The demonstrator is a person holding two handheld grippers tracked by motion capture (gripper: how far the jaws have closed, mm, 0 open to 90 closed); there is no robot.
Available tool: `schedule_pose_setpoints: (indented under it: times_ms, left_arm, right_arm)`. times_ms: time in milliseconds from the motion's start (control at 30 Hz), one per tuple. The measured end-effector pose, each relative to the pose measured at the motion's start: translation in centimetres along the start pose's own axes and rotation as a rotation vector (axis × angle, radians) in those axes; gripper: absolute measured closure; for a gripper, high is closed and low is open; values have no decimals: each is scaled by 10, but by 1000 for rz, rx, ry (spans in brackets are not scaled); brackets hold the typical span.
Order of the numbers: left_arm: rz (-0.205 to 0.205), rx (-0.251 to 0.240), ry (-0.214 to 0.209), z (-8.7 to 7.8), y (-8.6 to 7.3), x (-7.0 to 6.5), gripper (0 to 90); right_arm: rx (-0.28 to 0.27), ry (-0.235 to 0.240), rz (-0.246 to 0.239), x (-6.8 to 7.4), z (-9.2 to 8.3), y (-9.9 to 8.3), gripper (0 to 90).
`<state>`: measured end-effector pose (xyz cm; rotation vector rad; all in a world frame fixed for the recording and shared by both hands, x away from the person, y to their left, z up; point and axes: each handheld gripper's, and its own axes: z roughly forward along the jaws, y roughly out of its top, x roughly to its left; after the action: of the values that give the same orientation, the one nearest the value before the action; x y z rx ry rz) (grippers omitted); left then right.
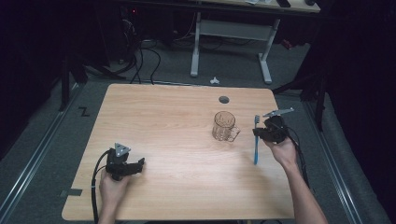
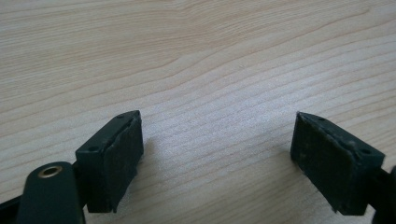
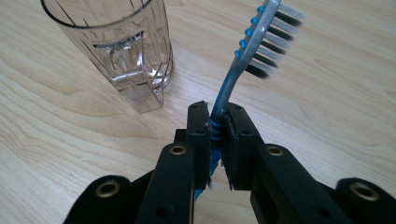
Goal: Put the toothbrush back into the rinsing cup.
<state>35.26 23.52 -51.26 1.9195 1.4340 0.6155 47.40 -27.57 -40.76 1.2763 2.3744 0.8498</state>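
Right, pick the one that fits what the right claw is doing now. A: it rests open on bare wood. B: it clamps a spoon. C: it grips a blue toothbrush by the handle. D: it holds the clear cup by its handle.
C: in the right gripper view the right claw pinches the blue toothbrush by its handle, bristles up, with the clear cup standing apart beside it.

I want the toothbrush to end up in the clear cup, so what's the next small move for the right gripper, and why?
Probably carry the toothbrush sideways until it is over the cup's open mouth. The right gripper is shut on its handle, and the brush is off the table, beside the cup rather than above it.
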Motion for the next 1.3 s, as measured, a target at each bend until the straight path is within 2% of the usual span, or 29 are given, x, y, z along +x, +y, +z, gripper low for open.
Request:
schedule_pose_setpoints:
  times_ms: [767,1033,1300]
  left_arm:
    - [-1,0,2,0,0,0,176]
    - [0,0,5,0,0,-1,179]
    - [0,0,6,0,0,-1,181]
  right_arm:
    - [-161,7,-65,22,-22,2,822]
    - [-181,20,-65,25,-22,3,822]
    - [-233,26,-62,27,-26,7,823]
